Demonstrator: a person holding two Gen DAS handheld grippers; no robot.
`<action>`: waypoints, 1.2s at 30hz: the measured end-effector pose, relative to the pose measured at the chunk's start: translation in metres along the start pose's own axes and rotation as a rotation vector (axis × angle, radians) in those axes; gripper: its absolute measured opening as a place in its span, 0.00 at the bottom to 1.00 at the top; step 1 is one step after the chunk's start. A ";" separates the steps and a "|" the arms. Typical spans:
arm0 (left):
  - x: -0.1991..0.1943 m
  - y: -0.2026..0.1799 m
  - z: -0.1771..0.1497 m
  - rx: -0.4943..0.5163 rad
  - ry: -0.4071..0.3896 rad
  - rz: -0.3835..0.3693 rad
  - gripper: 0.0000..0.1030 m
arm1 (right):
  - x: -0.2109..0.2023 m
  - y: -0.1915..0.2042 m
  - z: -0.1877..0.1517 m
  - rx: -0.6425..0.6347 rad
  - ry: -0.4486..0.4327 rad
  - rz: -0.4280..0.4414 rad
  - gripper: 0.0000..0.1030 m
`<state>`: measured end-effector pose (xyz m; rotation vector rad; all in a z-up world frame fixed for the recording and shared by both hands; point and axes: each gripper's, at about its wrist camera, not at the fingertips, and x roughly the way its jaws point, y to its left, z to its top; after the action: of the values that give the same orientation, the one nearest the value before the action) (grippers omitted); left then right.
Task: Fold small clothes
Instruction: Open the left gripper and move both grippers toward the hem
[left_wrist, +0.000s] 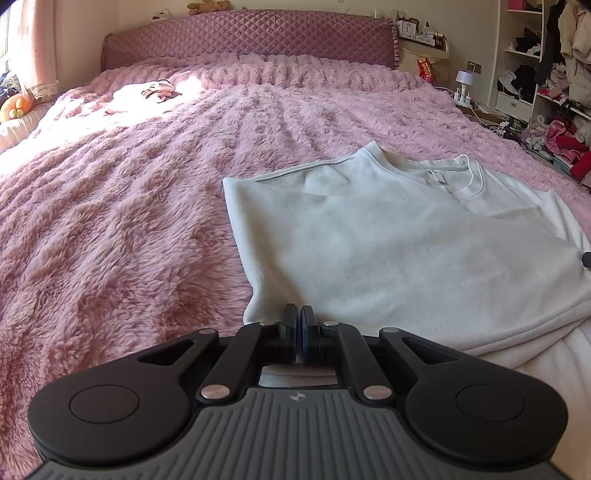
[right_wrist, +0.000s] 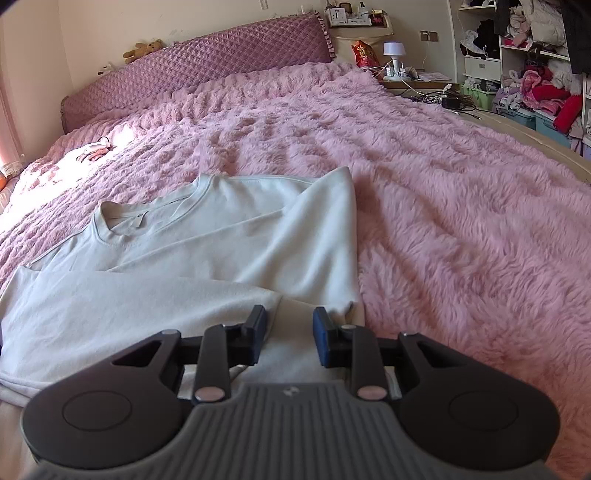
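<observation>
A pale grey-white T-shirt (left_wrist: 388, 240) lies on the pink fluffy blanket (left_wrist: 129, 203), collar away from me, with one side folded over its middle. My left gripper (left_wrist: 299, 314) is shut at the shirt's near left hem, and the cloth creases into its closed pads. In the right wrist view the same shirt (right_wrist: 184, 258) fills the left half. My right gripper (right_wrist: 288, 321) stands open over the shirt's near right corner. Cloth lies under and between its blue-padded fingers (right_wrist: 320, 332), but they do not press on it.
The blanket (right_wrist: 461, 221) covers the bed up to a quilted purple headboard (left_wrist: 240, 40). A small bundle of cloth (left_wrist: 159, 90) lies far left near the pillows. At the right are a bedside table with a lamp (right_wrist: 392, 50) and open shelves of clothes (right_wrist: 535, 55).
</observation>
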<state>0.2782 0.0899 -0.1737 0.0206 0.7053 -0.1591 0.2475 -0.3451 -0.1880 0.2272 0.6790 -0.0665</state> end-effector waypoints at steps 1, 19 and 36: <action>-0.005 0.000 0.003 -0.009 -0.007 -0.009 0.07 | -0.004 0.000 0.002 0.010 -0.001 0.005 0.24; -0.196 -0.008 -0.051 -0.114 -0.034 -0.131 0.55 | -0.229 -0.016 -0.056 -0.033 -0.010 0.192 0.38; -0.216 0.094 -0.158 -0.700 0.193 -0.410 0.62 | -0.303 -0.091 -0.155 0.024 0.233 0.169 0.38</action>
<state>0.0294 0.2240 -0.1577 -0.7909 0.9216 -0.2970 -0.0952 -0.4016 -0.1313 0.3174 0.8884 0.1155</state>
